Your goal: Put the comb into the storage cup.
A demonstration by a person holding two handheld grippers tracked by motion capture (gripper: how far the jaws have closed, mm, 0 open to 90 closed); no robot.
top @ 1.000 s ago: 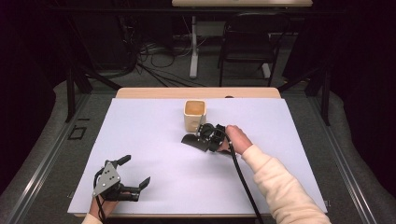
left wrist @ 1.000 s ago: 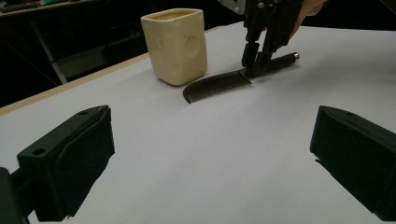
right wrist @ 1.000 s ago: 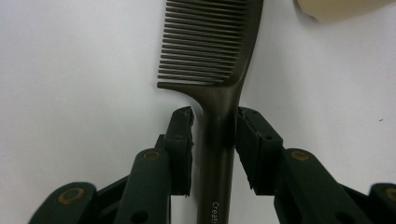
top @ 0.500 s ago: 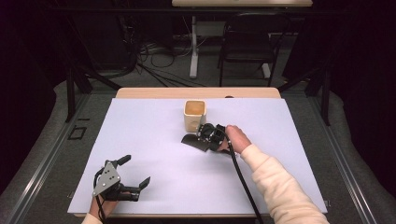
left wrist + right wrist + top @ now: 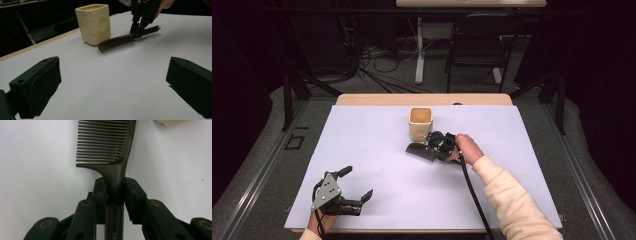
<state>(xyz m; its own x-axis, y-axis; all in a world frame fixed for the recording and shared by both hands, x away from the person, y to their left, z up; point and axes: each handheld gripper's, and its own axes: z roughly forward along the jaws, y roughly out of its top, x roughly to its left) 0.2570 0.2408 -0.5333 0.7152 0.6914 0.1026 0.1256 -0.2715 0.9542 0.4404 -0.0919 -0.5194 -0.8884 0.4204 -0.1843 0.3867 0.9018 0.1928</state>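
Cream cup (image 5: 420,124) interior unclear; right gripper (image 5: 114,192) fingers pinch comb (image 5: 107,147), left gripper (image 5: 354,187) fingers spread

Your right gripper (image 5: 435,145) sits just below the cream cup (image 5: 420,123) near the middle of the white table sheet (image 5: 377,130), over a dark comb (image 5: 419,150) lying flat on the sheet; your hand (image 5: 468,146) holds it from the right, its cable trailing back along your pale sleeve (image 5: 512,200); your left gripper (image 5: 354,186) rests well apart at the sheet's near left corner, jaws spread with nothing between them.
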